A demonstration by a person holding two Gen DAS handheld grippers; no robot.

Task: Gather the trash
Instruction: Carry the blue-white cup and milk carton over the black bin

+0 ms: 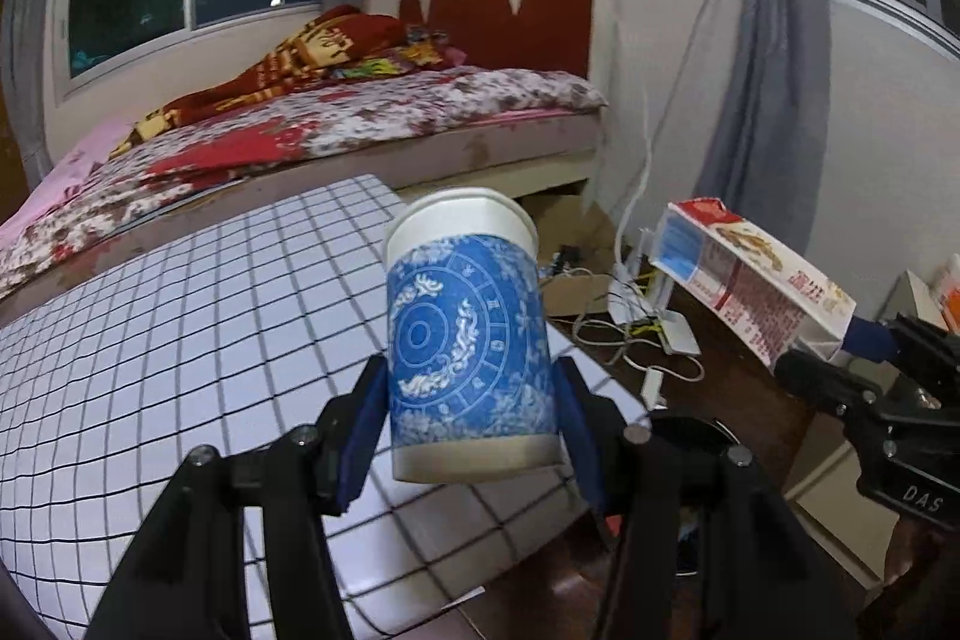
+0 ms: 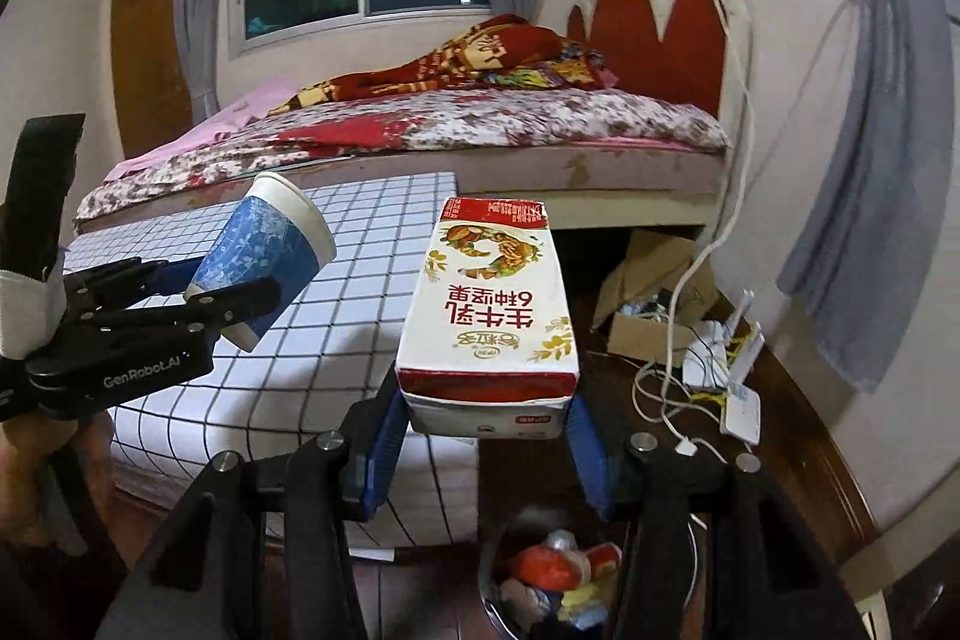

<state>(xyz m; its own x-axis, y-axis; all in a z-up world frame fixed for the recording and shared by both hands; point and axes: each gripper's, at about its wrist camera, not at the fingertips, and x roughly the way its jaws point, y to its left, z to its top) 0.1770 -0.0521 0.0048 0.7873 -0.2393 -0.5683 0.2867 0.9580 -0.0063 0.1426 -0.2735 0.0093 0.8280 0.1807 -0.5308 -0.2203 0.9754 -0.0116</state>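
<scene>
In the right wrist view, at the left of the frame, the paper cup (image 2: pixel 264 256) is seen pinched near its base by the left gripper (image 2: pixel 231 307), its rim tilted toward upper right. At centre, the milk carton (image 2: pixel 492 304) is clamped at its near end by the right gripper (image 2: pixel 489 436), its long axis running away toward the bed (image 2: pixel 420 130). What appears to be a trash bin (image 2: pixel 558 580) is glimpsed at lower centre, directly beneath the carton, so the right gripper is judged nearer.

Matt paper cup (image 1: pixel 468 340), glossy printed cardboard carton (image 2: pixel 492 304), black plastic gripper (image 1: pixel 468 424), polished dark wood worktop (image 2: pixel 792 436), floral cloth bedspread (image 2: pixel 480 124)
</scene>
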